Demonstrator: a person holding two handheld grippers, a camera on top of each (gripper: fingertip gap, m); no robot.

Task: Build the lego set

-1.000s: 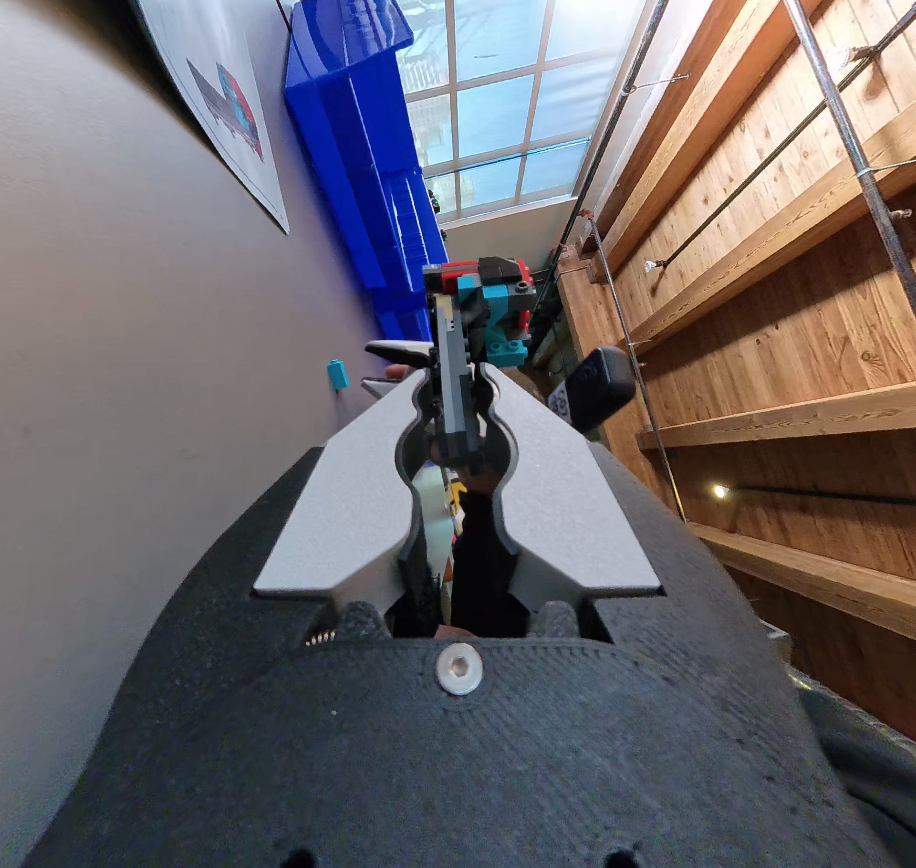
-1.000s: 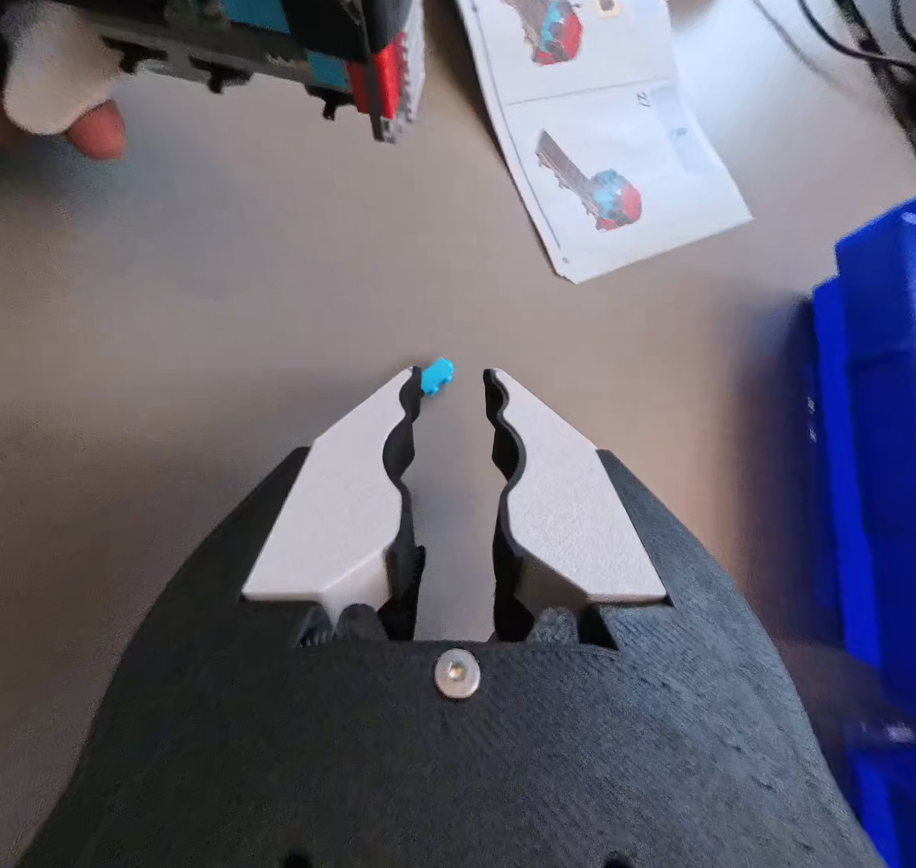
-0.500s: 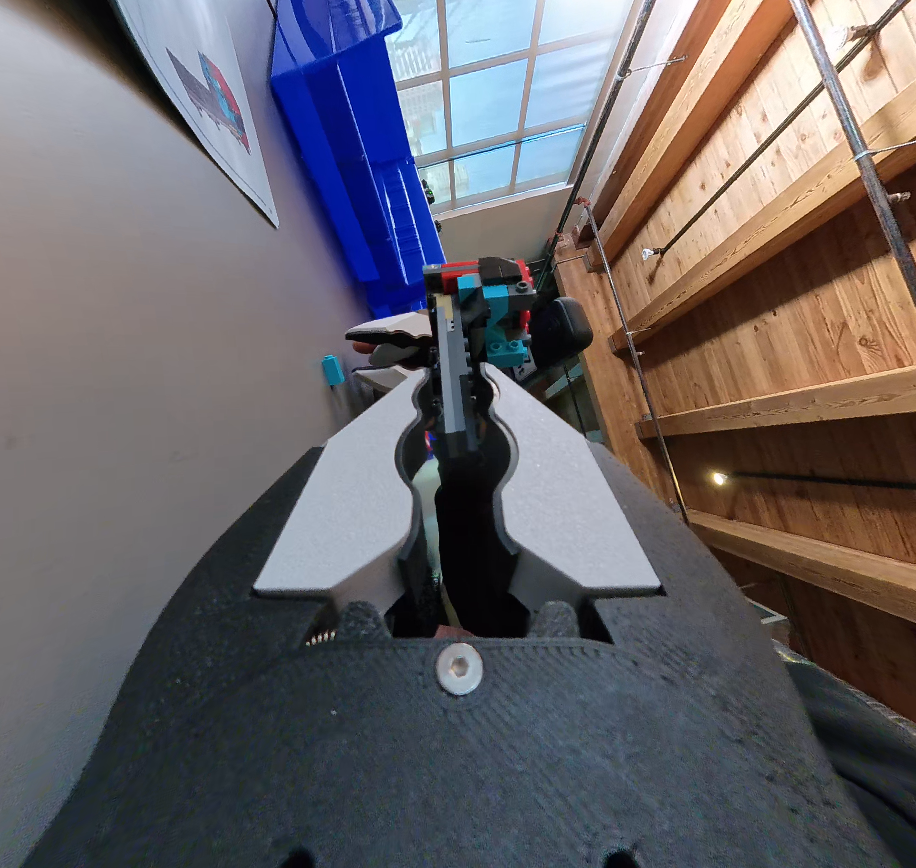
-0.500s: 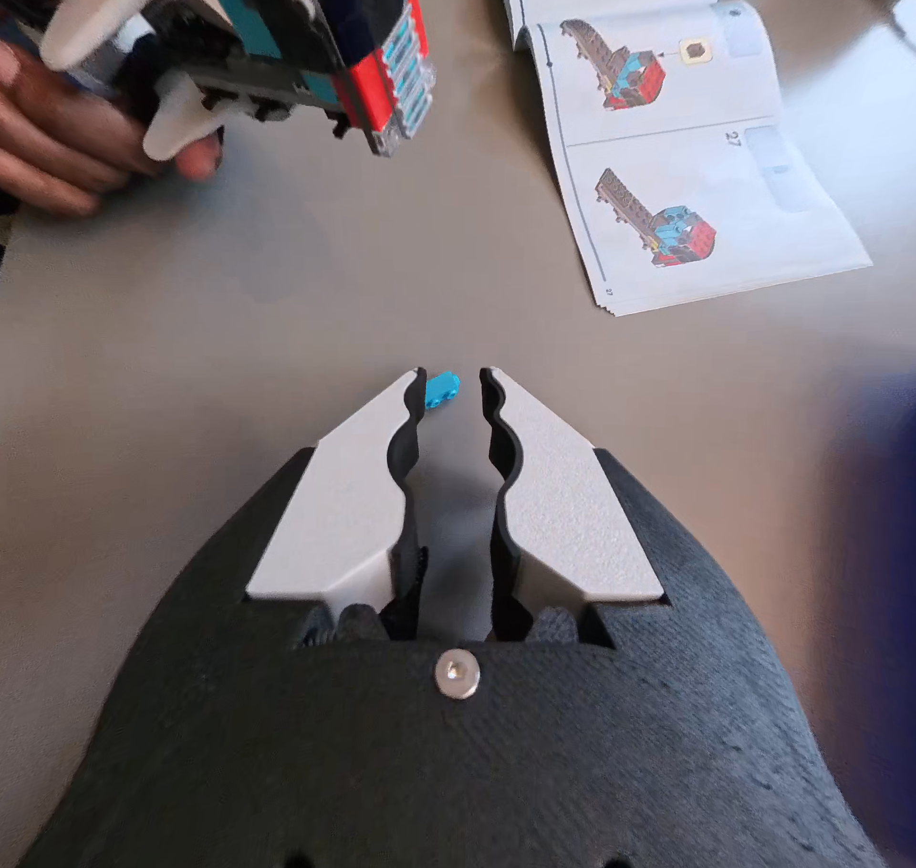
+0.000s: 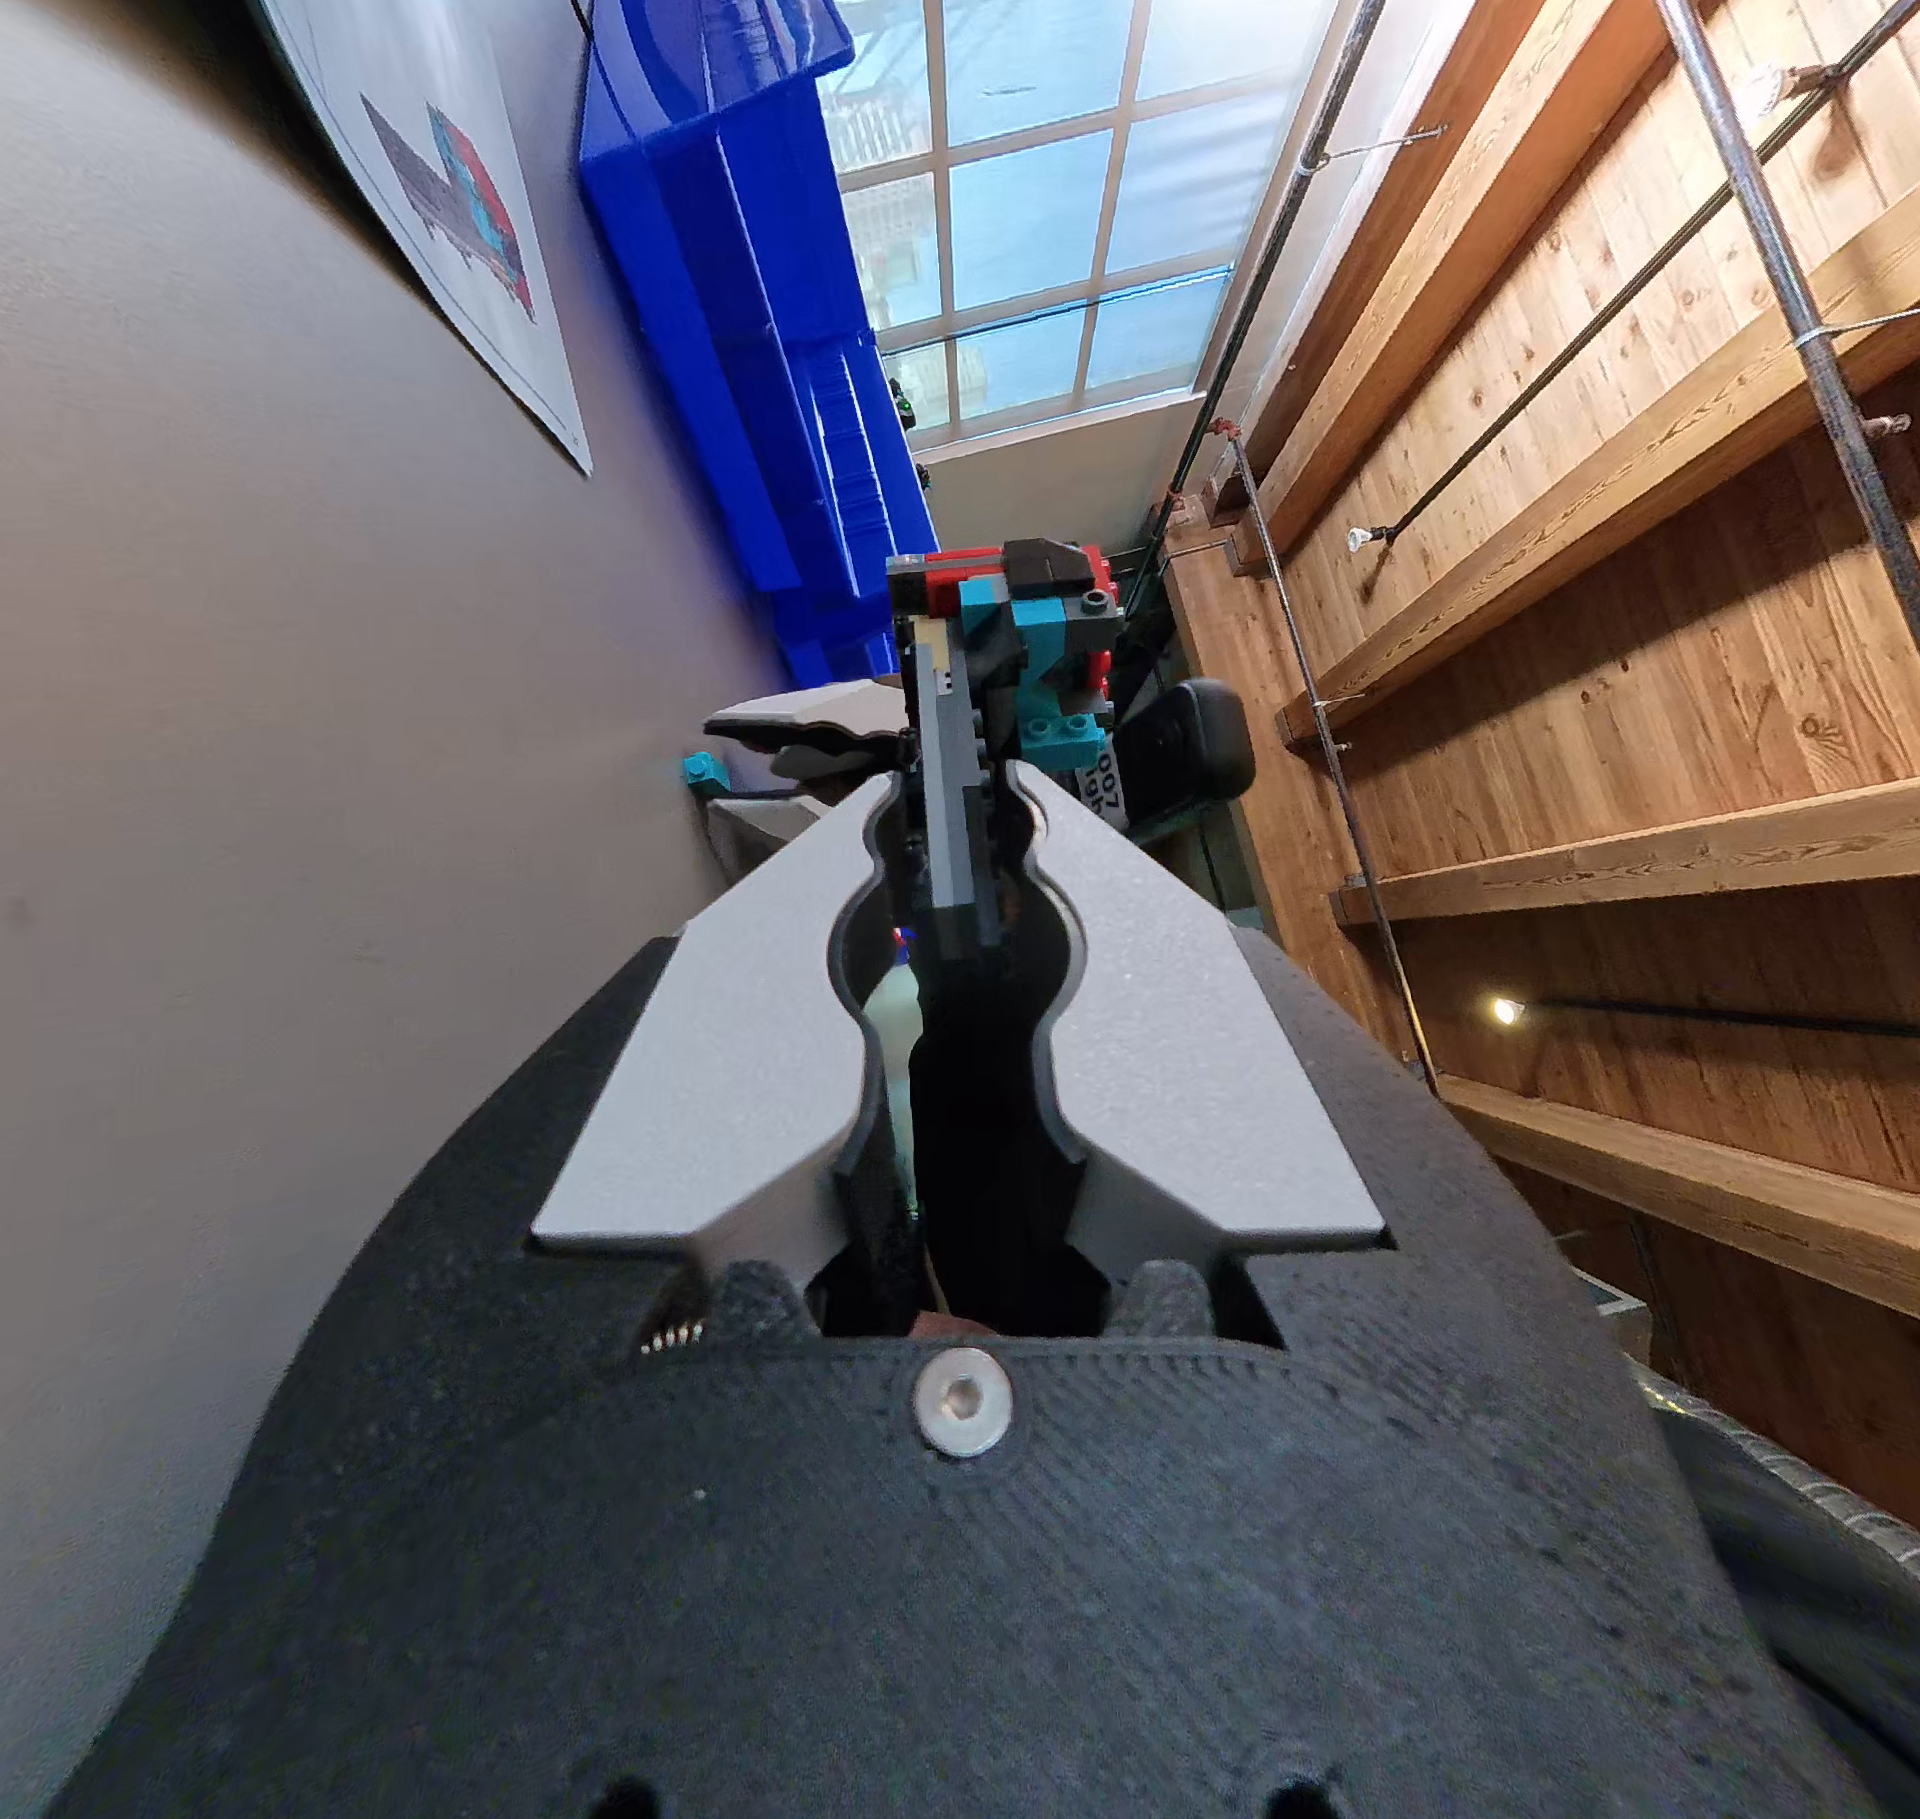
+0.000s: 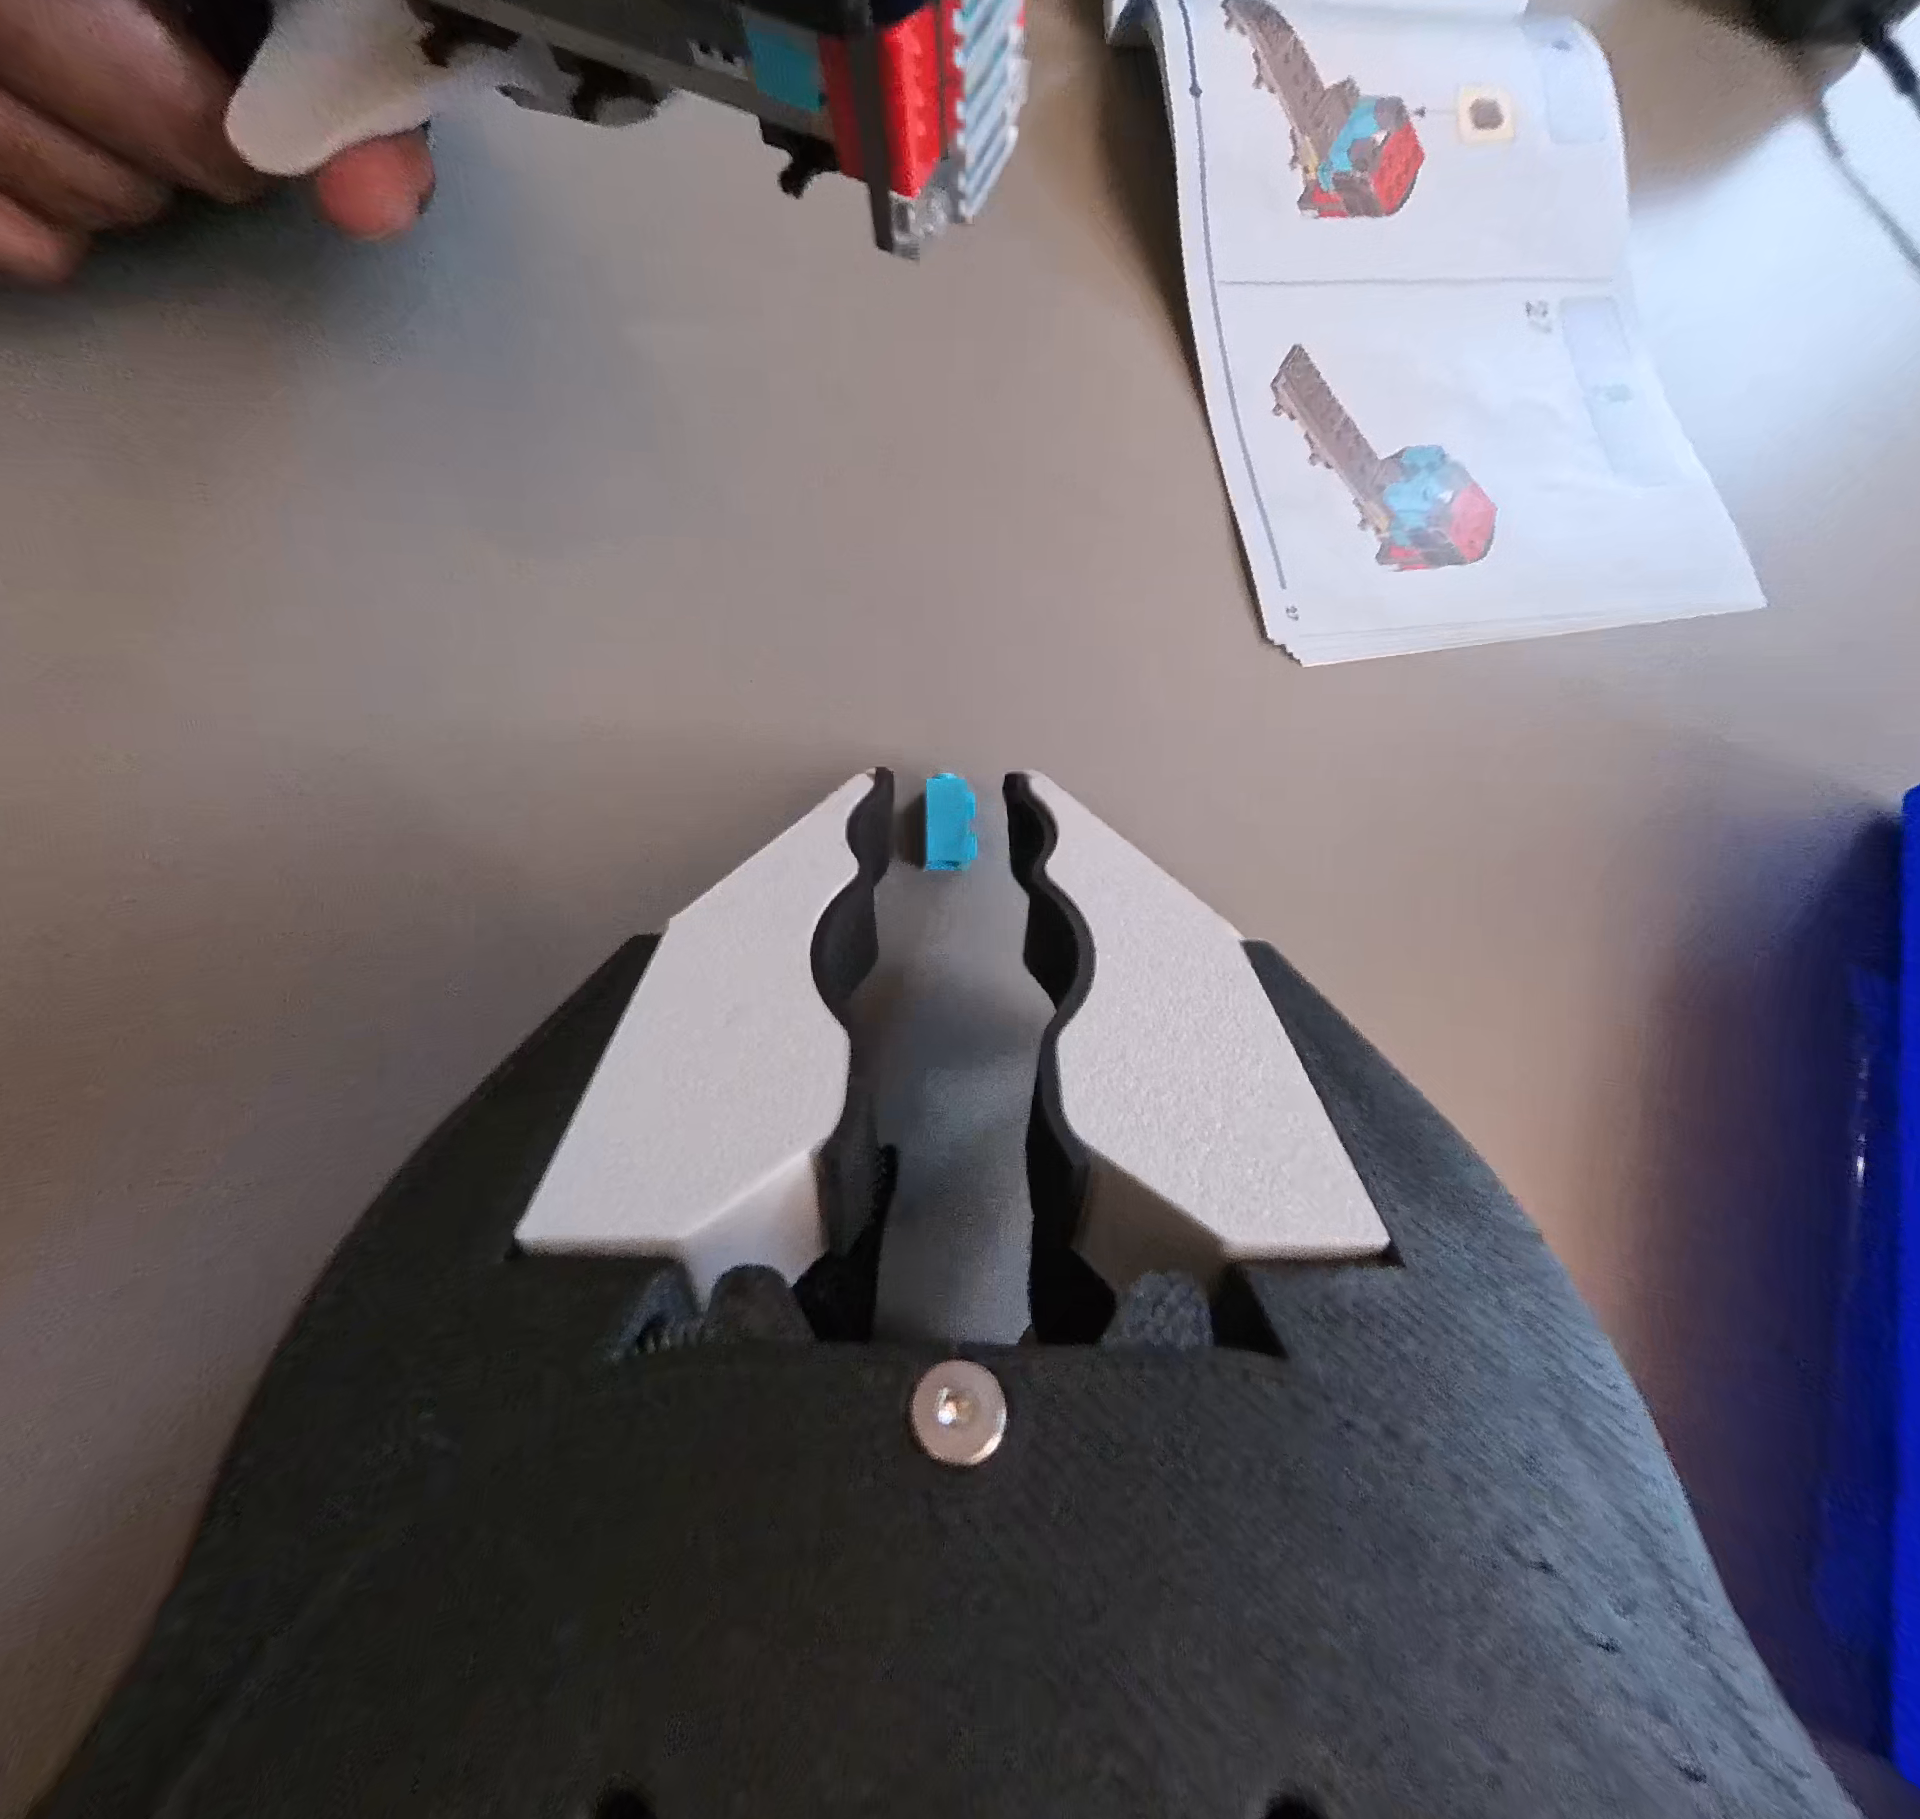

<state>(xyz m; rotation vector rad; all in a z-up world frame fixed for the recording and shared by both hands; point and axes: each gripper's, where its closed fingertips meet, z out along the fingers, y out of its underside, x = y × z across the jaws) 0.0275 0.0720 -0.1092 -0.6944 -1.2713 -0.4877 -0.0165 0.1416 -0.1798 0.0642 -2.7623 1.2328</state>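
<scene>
Grey table (image 6: 520, 574), paned window (image 5: 1039, 159) (bright daylight), wooden plank wall (image 5: 1610, 522), blue bins (image 5: 727, 263)

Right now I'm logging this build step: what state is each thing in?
left gripper: shut on the lego model.
lego model: held up off the table.
right gripper: open.
small blue brick: lying on the table, between the open jaws.
instruction booklet: lying open.

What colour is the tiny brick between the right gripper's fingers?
Bright blue-turquoise. The tiny brick shows best in the right wrist view.
</scene>
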